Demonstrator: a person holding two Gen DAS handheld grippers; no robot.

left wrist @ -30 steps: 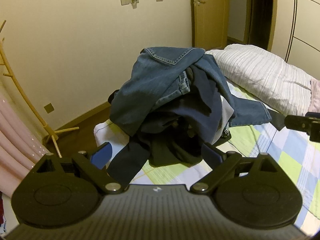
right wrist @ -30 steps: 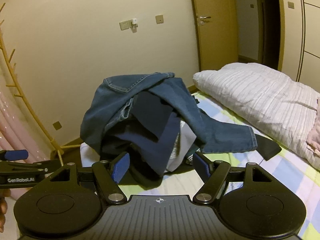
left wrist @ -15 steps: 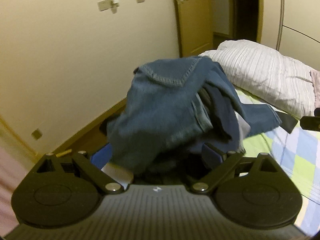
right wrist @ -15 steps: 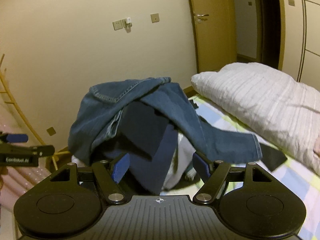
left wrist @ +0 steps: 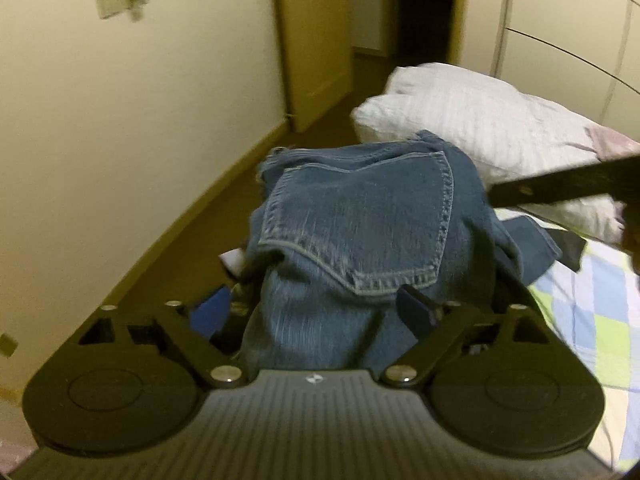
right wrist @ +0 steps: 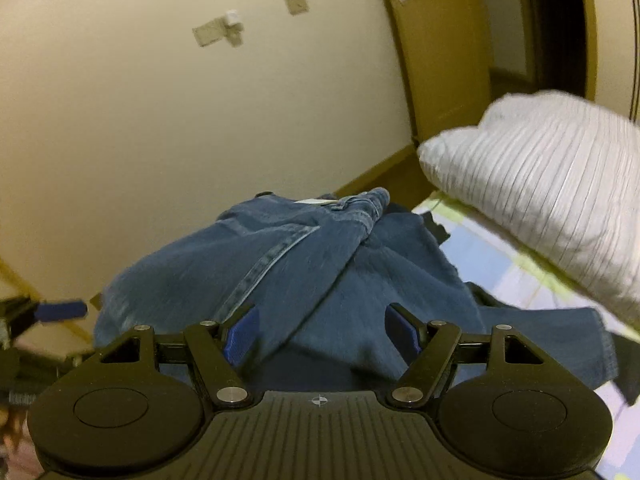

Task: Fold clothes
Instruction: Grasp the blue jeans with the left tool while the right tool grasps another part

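A heap of clothes lies at the bed's corner, topped by blue jeans (left wrist: 360,220) with a back pocket facing up. In the left wrist view my left gripper (left wrist: 314,308) is right at the heap. Its jaws are closing, with denim lying between them and neither pad clearly pressing it. In the right wrist view my right gripper (right wrist: 322,332) stands open just over the jeans (right wrist: 304,256), with denim folds between its blue pads. Darker garments under the jeans are mostly hidden.
A white striped pillow (left wrist: 480,128) (right wrist: 552,184) lies beyond the heap on the checked sheet (left wrist: 600,312). The cream wall and a wooden door (left wrist: 312,40) are close behind. The right tool's black bar (left wrist: 560,184) crosses the left view. The left tool's blue pad (right wrist: 60,310) shows at the left.
Both grippers have come in fast toward the heap, which now fills the lower part of both views. The left jaws have narrowed a little around the denim.
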